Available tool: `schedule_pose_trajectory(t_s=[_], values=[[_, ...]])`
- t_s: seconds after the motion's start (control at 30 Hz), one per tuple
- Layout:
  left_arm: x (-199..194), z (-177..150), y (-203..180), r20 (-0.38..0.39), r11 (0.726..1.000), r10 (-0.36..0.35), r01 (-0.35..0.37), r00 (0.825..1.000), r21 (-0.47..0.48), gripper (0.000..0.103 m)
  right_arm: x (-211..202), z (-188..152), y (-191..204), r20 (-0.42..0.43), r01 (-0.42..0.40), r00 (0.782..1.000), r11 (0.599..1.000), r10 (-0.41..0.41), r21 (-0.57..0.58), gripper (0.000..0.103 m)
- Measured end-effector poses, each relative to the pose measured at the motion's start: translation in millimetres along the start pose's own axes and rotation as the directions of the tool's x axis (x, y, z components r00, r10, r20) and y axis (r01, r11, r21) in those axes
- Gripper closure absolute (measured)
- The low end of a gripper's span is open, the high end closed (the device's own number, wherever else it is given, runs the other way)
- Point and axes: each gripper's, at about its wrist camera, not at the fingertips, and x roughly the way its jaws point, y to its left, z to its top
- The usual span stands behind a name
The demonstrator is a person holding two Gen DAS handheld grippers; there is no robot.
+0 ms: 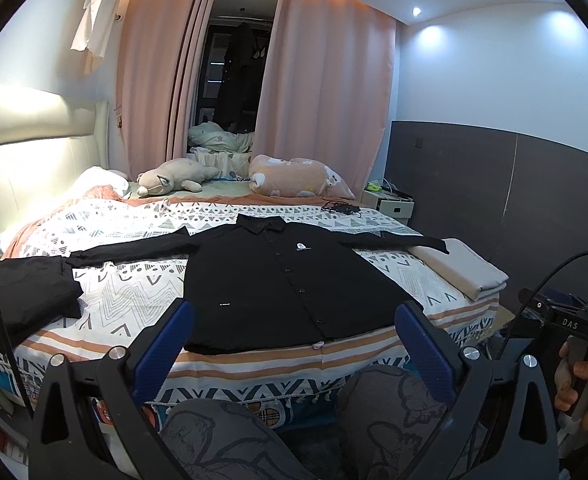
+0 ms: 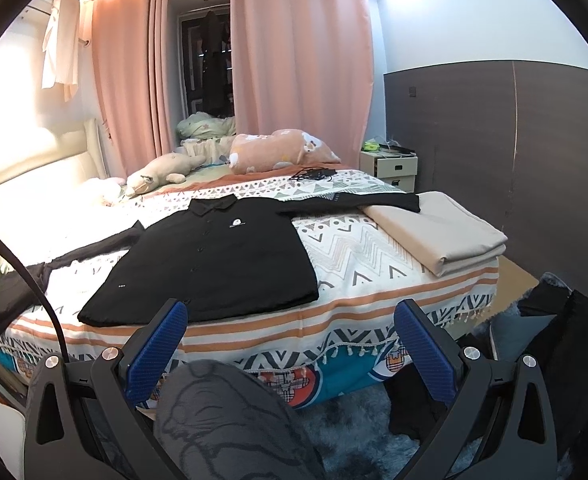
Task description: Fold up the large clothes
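Bedroom with pink curtains, and on the patterned white-and-orange bedspread (image 1: 134,292) a black long-sleeved button-up shirt (image 1: 278,280) lies spread flat for folding.

Both my grippers hang back off the near edge of the bed, above my knees: my left gripper (image 1: 294,334) and my right gripper (image 2: 290,330) each have their blue pads wide apart and grip nothing. I judge the shirt was laid face up, buttons closed, so its sides can be folded inward. Its collar points to the far side and its hem sits at the near edge, so the body's long axis runs near to far, while the sleeves stretch left and right. A folded black garment (image 1: 30,296) rests at the left, and folded beige cloth (image 2: 437,236) under the right cuff.
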Motion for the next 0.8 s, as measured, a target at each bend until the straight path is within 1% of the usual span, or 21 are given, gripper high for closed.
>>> schedule_pose_trajectory(t_s=[0.13, 0.27, 0.53, 0.67, 0.8], values=[[2, 3, 0, 0.003, 1.000, 0.000, 0.000, 1.000, -0.001, 0.000, -2, 2, -1, 0.013, -0.001, 1.000, 1.000, 0.001, 0.004, 0.000], [7, 5, 2, -0.002, 1.000, 0.005, -0.005, 1.000, -0.004, 0.000, 4, 3, 0, 0.011, -0.006, 1.000, 1.000, 0.006, 0.000, 0.000], [31, 10, 10, -0.030, 1.000, 0.019, -0.019, 0.999, -0.005, 0.000, 38, 11, 1, -0.019, -0.018, 1.000, 1.000, 0.019, 0.015, 0.000], [44, 15, 22, -0.032, 0.999, 0.038, -0.039, 0.999, -0.026, 0.000, 57, 22, 7, -0.024, -0.032, 0.999, 0.999, 0.033, 0.012, 0.000], [55, 18, 33, -0.061, 0.997, 0.065, -0.067, 0.996, -0.038, 0.000, 79, 32, 16, -0.020, -0.059, 0.998, 0.998, 0.060, 0.015, 0.000]])
